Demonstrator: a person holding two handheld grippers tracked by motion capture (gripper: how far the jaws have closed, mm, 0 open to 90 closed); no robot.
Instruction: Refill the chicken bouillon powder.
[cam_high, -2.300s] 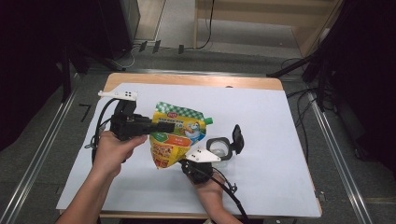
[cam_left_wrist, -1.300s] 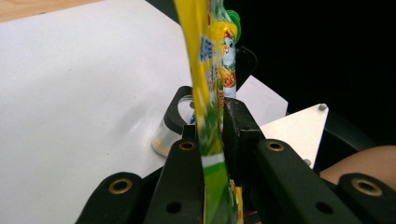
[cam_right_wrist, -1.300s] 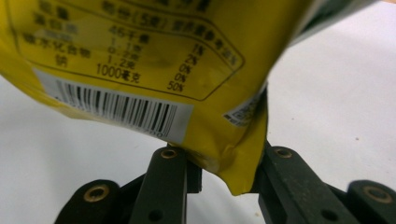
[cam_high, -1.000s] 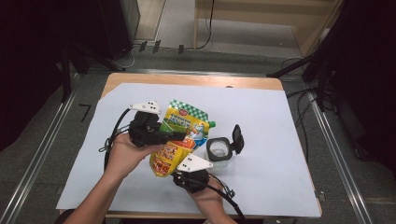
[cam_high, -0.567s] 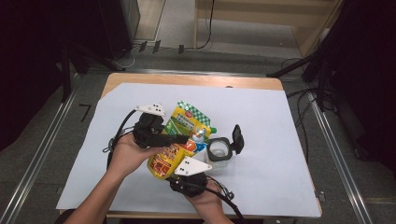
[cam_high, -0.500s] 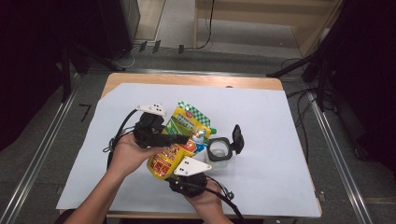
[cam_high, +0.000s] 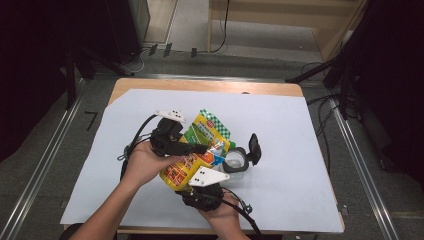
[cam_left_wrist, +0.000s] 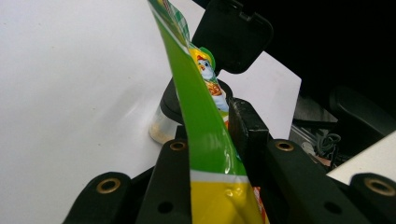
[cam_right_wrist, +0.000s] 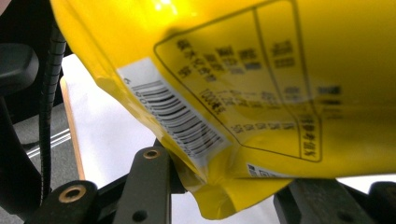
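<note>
The left gripper (cam_high: 192, 148) has its fingers (cam_left_wrist: 247, 128) clamped on the green upper part of the snack pouch (cam_high: 197, 152). The pouch is lifted off the table (cam_high: 300, 150), its long axis tilting up toward the open clear container (cam_high: 236, 162) just to its right. Below it, the right gripper (cam_high: 197, 175) pinches the pouch's yellow bottom corner; its fingers have just been easing apart. The container's mouth lies just beyond the pouch's top edge.

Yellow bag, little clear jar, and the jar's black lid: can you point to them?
yellow bag (cam_high: 182, 172), high view, printed front.
clear jar (cam_high: 236, 163), high view, open mouth.
black lid (cam_high: 254, 148), high view, flipped-up flap.
</note>
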